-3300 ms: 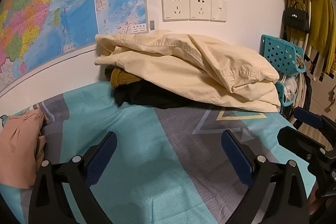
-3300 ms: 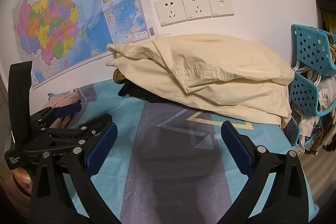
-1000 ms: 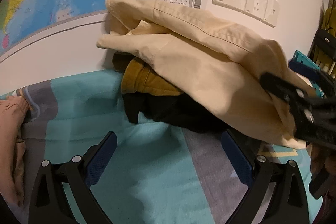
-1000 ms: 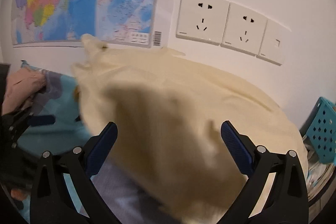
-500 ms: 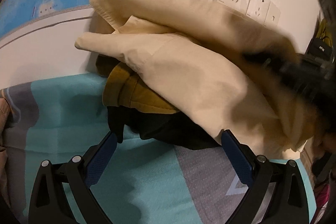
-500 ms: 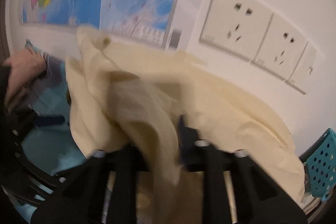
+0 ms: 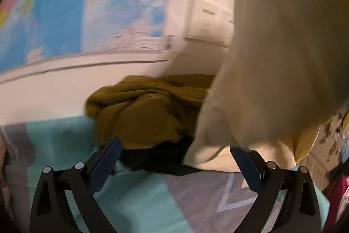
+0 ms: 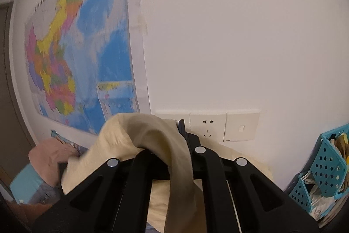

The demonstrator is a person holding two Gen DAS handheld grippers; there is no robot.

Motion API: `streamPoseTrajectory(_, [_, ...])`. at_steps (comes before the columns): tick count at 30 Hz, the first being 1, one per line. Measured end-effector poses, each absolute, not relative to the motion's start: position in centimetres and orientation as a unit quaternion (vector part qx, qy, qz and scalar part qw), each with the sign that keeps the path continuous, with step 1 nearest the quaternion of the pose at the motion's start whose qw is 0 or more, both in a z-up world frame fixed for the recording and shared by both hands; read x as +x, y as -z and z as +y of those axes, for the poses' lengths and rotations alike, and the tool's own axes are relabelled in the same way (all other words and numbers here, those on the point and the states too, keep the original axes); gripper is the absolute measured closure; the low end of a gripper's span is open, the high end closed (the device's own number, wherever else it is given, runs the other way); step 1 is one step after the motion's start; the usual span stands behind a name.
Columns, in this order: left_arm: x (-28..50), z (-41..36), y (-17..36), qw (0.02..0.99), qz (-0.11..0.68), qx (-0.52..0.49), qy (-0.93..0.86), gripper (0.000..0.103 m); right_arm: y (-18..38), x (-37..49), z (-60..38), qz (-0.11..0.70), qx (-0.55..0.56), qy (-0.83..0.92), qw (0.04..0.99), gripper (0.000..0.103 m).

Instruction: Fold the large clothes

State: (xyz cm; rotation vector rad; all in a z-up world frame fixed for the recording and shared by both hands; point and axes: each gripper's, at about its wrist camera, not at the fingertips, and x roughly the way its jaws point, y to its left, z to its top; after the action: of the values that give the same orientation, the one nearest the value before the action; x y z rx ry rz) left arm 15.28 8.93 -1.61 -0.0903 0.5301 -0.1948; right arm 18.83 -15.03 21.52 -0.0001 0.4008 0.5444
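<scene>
Two grippers, one loaded. Right gripper point(image 8: 177, 134) clamped tight on cream garment point(image 8: 152, 141), cloth draped over the closed fingers, fingertips mostly buried under the fold, only a dark blue pad edge poking out. Garment hanging down both sides of the frame, lower end cut off at bottom of right view. Left gripper point(image 7: 174, 158) spread wide, nothing between the blue pads point(image 7: 102, 164), low over the bedsheet point(image 7: 135, 206).

Left view badly motion-blurred. Cream garment point(image 7: 279, 58) fills the right half there, raised off the pile, top end out of frame, blocks most of the wall and part of the socket plate point(image 7: 207, 23). Right finger tip of left gripper partly covered by its lower hem. Mustard garment point(image 7: 148, 110) bunched against the wall, exposed, just beyond the left pad; black garment point(image 7: 161, 158) under it, mostly hidden, shape unclear. Pink garment point(image 8: 50, 158) at left of bed, partly behind the cream cloth in right view.

Wall map point(image 8: 72, 62) at left, sockets point(image 8: 207, 125) and switch behind the right gripper, teal baskets point(image 8: 325, 163) at right edge with unreadable contents. Bare teal and grey sheet open in front of left gripper; blurred clutter at far right of left view, not identifiable.
</scene>
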Motion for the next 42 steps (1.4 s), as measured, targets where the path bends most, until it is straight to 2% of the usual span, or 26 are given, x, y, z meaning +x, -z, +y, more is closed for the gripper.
streamPoseTrajectory(3, [16.7,7.5,1.4,0.961,0.249,-0.015,0.116,0.008,-22.7,17.6,-15.9,0.183,0.013,-0.261,0.948,0.1])
streamPoseTrajectory(4, [17.1,7.3,1.2,0.961,0.248,-0.009,0.119,0.033,-23.5,17.1,-16.4,0.181,0.019,-0.26,0.948,0.1])
streamPoseTrajectory(5, [17.5,7.2,0.6,0.957,0.249,-0.014,0.15,0.076,-24.1,16.6,-17.0,0.179,0.018,-0.259,0.949,0.1])
streamPoseTrajectory(6, [17.8,7.3,-0.2,0.954,0.249,-0.023,0.166,0.092,-25.0,15.7,-17.2,0.176,0.012,-0.255,0.951,0.1])
streamPoseTrajectory(7, [17.9,7.7,-1.6,0.958,0.239,-0.029,0.159,0.098,-25.9,14.8,-17.3,0.168,0.005,-0.25,0.954,0.1])
streamPoseTrajectory(12, [15.4,11.7,-10.6,0.962,0.166,-0.085,0.199,0.1,-33.3,8.0,-19.7,0.094,0.009,-0.251,0.963,0.1])
streamPoseTrajectory(17, [8.3,14.2,-20.1,0.981,0.054,-0.036,0.185,0.1,-40.4,-0.1,-21.4,0.024,0.001,-0.265,0.964,0.1])
streamPoseTrajectory(22, [0.1,16.1,-28.4,0.989,-0.017,-0.019,0.146,0.1,-42.3,-5.5,-22.5,0.035,0.012,-0.301,0.953,0.1])
streamPoseTrajectory(27, [-8.7,19.8,-31.4,0.996,-0.05,0.028,0.071,0.1,-40.2,-9.6,-21.2,0.063,0.029,-0.382,0.922,0.1])
streamPoseTrajectory(33, [-20.3,19.3,-32.7,0.993,-0.033,0.106,-0.051,0.1,-35.5,-11.1,-16.6,0.1,0.034,-0.474,0.874,0.1])
streamPoseTrajectory(37, [-13.6,21.7,-29.5,0.983,0.065,0.13,-0.109,0.1,-29.7,-3.5,-12.1,0.182,0.085,-0.483,0.852,0.099])
streamPoseTrajectory(42, [-2.8,27.7,-22.1,0.963,0.205,0.095,-0.148,0.1,-18.2,9.4,-7.1,0.32,0.161,-0.444,0.821,0.099])
